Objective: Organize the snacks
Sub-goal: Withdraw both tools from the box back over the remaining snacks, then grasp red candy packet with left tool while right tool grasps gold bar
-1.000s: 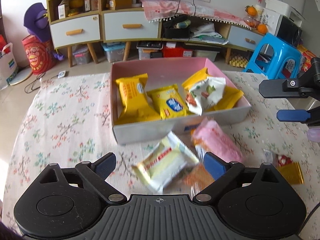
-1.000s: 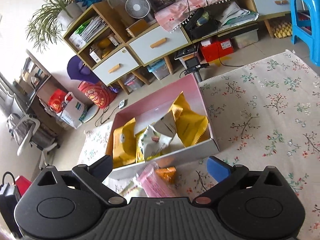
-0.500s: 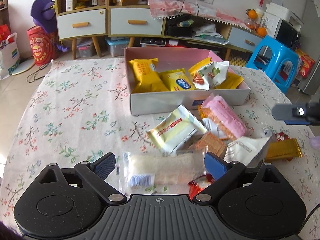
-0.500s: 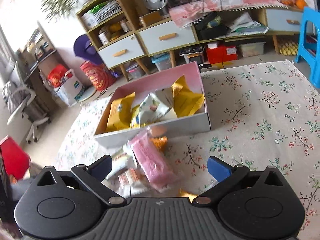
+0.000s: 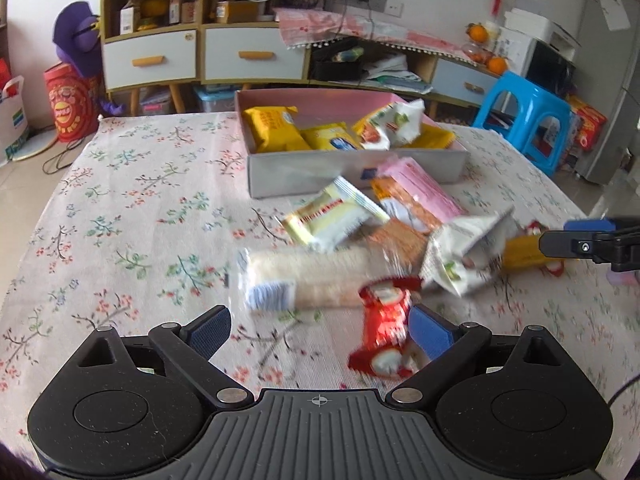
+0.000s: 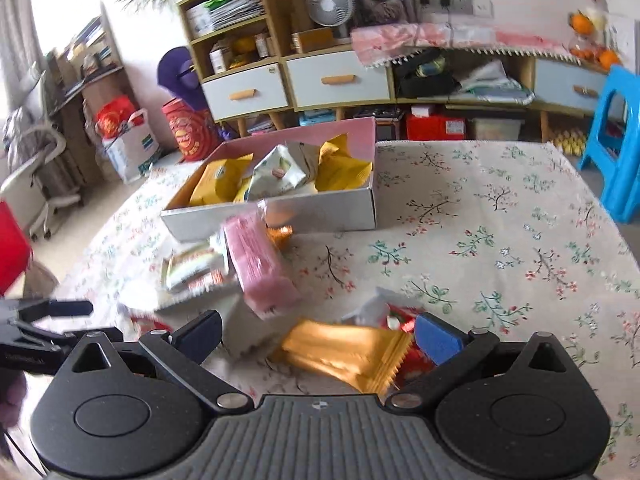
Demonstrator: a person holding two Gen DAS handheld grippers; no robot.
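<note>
While your two grippers hover over loose snacks, both are spread wide and hold nothing.
Your left gripper (image 5: 320,332) has a red packet (image 5: 384,328) beside its right finger; your right gripper (image 6: 320,338) straddles an orange packet (image 6: 348,354); the snack box (image 5: 352,172) sits ahead.

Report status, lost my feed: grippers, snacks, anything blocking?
Left gripper open, empty. Right gripper open over gold packet. Box part filled; loose pile in front. Red packet by left's finger.

Both wrist cameras looked low and close across the table (image 5: 120,200); the shared pink box (image 5: 352,168) lay toward 12 o'clock left, 11 o'clock right.
</note>
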